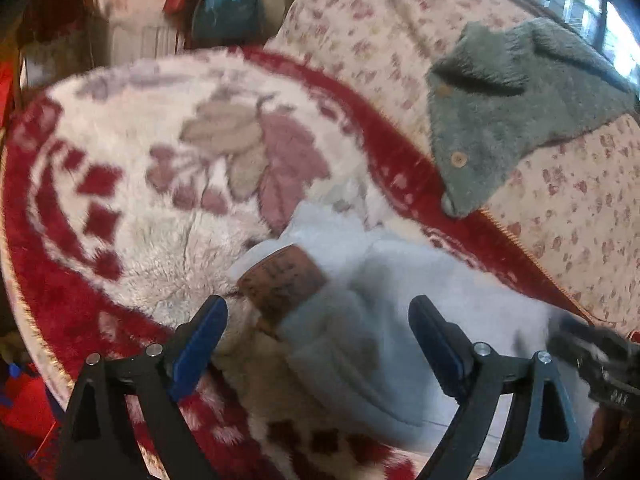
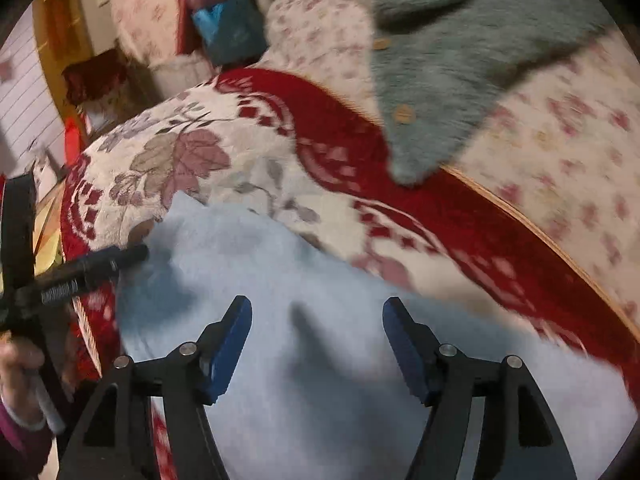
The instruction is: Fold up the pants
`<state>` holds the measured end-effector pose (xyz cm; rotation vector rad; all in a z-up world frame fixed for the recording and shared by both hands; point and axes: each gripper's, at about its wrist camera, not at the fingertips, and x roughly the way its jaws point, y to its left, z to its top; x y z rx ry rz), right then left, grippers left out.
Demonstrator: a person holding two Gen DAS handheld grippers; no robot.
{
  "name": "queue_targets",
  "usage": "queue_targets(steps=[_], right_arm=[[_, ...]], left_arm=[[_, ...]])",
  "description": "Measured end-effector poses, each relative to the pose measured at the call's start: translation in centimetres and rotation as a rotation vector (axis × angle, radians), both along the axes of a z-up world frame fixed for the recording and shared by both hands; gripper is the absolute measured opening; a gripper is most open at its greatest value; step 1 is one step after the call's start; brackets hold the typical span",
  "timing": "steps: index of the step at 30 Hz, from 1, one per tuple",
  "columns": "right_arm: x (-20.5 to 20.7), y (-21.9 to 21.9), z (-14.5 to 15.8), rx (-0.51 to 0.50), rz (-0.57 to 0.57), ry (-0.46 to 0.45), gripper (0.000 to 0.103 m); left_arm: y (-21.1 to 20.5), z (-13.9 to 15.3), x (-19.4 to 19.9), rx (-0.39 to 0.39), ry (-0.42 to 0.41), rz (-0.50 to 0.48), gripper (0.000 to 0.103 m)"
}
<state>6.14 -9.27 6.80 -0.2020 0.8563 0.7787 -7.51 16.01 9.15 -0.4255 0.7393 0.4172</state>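
Note:
Pale blue pants (image 1: 360, 300) lie on a red and white flowered blanket (image 1: 140, 160). A brown leather waist patch (image 1: 280, 284) shows at their near end. My left gripper (image 1: 318, 312) is open, its jaws wide apart just above the waistband beside the patch. In the right wrist view the pants (image 2: 320, 360) fill the lower half of the frame. My right gripper (image 2: 318, 316) is open above the cloth and holds nothing. The left gripper (image 2: 120, 258) shows at the left edge of the right wrist view, at the pants' corner.
A grey-green fuzzy garment with a wooden button (image 1: 520, 108) lies on the floral sofa back (image 1: 580, 208) to the right. It also shows in the right wrist view (image 2: 460, 80). Blue bags (image 1: 228, 0) and clutter stand behind the blanket.

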Motion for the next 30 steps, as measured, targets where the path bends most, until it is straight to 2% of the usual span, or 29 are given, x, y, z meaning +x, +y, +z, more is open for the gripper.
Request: queue_targets(steps=[3, 7, 13, 20, 22, 24, 25, 27, 28, 30], right_arm=[[-1.2, -5.4, -0.2, -0.014, -0.084, 0.007, 0.073], [-3.2, -13.2, -0.1, -0.002, -0.201, 0.021, 0.073], [-7.1, -25.0, 1.9, 0.053, -0.383, 0.034, 0.076], [-11.7, -39.4, 3.1, 0.09, -0.686, 0.057, 0.081], [-12.3, -42.3, 2.9, 0.11, -0.758, 0.072, 0.084], [-12.3, -45.7, 2.1, 0.164, -0.856, 0.127, 0.085], [-11.9, -47.6, 1.2, 0.223, -0.901, 0.173, 0.085], [-11.2, -49.7, 0.1, 0.316, -0.946, 0.228, 0.085], [-10.3, -50.9, -0.6, 0.4, -0.952, 0.255, 0.085], [-8.7, -52.0, -1.5, 0.473, -0.962, 0.278, 0.086]], left_arm=[[-2.0, 1.5, -0.1, -0.012, -0.041, -0.035, 0.092], [-5.5, 2.2, 1.2, -0.015, -0.035, -0.12, 0.092], [-13.0, 2.4, 3.4, -0.017, -0.015, -0.305, 0.092], [-22.8, 2.5, 5.2, -0.027, -0.005, -0.531, 0.092], [-25.7, 2.3, 5.8, -0.043, 0.003, -0.599, 0.092], [-28.8, 2.1, 6.4, -0.054, 0.011, -0.665, 0.092], [-30.4, 2.0, 6.7, -0.05, 0.018, -0.693, 0.092], [-33.6, 1.7, 7.1, -0.032, 0.029, -0.757, 0.092], [-35.3, 1.6, 7.3, -0.021, 0.032, -0.789, 0.092], [-37.3, 1.4, 7.7, -0.015, 0.037, -0.818, 0.092]])
